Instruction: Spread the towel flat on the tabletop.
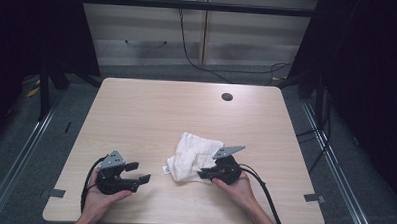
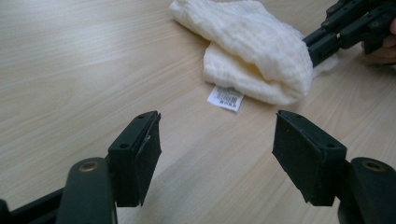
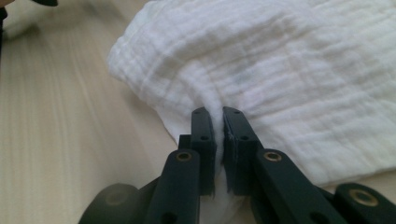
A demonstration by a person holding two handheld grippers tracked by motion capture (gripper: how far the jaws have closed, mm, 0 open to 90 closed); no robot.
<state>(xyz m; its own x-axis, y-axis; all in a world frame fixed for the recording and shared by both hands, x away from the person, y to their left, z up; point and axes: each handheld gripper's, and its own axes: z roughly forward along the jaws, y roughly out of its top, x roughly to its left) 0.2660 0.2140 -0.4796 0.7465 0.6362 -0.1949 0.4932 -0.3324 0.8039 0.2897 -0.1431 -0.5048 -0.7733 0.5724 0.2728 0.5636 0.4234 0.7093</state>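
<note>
Wooden table [image 1: 151, 105], dark surround. Cloth [image 1: 192, 154] is pinched by an edge fold between the nearly closed right gripper [image 3: 218, 135] fingers, presumably for dragging. Left gripper [image 2: 217, 154] is kept wide open, empty, cloth just ahead.

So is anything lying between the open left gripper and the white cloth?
Nothing visible: bare table lies between the left gripper and the white cloth. The right gripper pinches the cloth's far side.

Left tool [image 1: 140, 173] jaws wide apart, right tool [image 1: 203, 174] pinched (narrow gap)
</note>
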